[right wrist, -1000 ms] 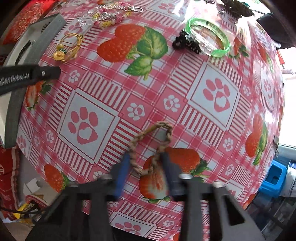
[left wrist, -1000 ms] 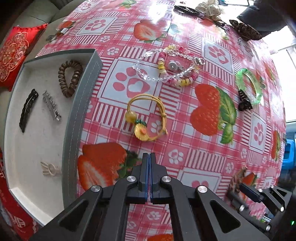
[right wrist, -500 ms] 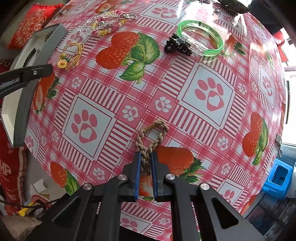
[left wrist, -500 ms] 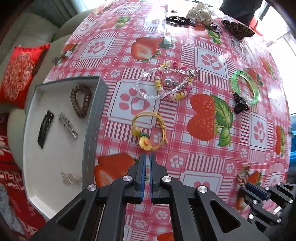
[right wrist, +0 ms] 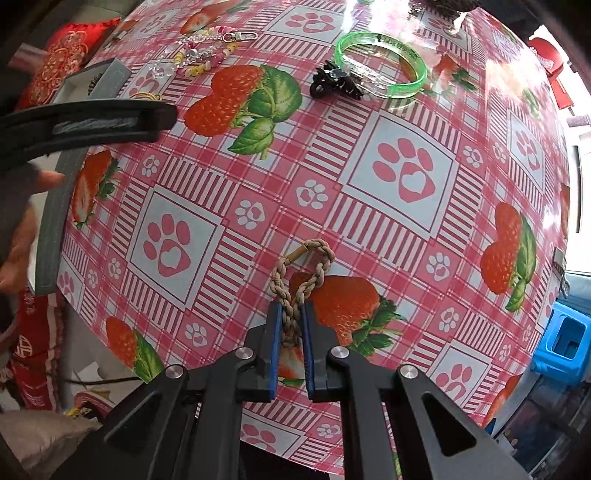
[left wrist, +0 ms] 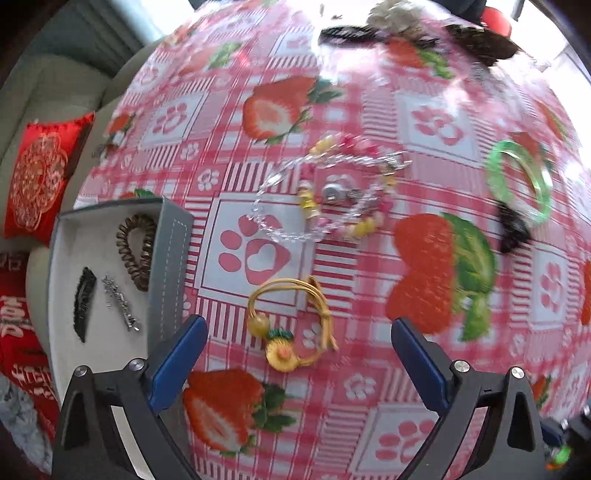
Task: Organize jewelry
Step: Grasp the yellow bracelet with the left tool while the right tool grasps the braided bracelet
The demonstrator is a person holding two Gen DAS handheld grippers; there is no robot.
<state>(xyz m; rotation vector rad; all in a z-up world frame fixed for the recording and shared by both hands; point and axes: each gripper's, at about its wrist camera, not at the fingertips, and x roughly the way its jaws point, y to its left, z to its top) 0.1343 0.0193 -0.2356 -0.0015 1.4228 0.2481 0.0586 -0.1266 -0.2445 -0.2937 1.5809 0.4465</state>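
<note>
Meanwhile the left gripper [left wrist: 295, 354] is opening, its jaws spread wide on either side of the yellow hair tie [left wrist: 291, 321], which lies untouched on the tablecloth [left wrist: 406, 413]; the grey tray [left wrist: 168, 258] sits just to its left; the right gripper [right wrist: 291, 325] is clenched on the braided rope bracelet [right wrist: 301, 284], whose loop extends ahead of its tips.

Bright daylight from the upper right; white glare on the far tabletop [right wrist: 436, 33] in both views. Left wrist view motion-blurred, the green bangle [left wrist: 517, 181] smeared; right wrist view sharp. Fisheye bulge, dark corners.
</note>
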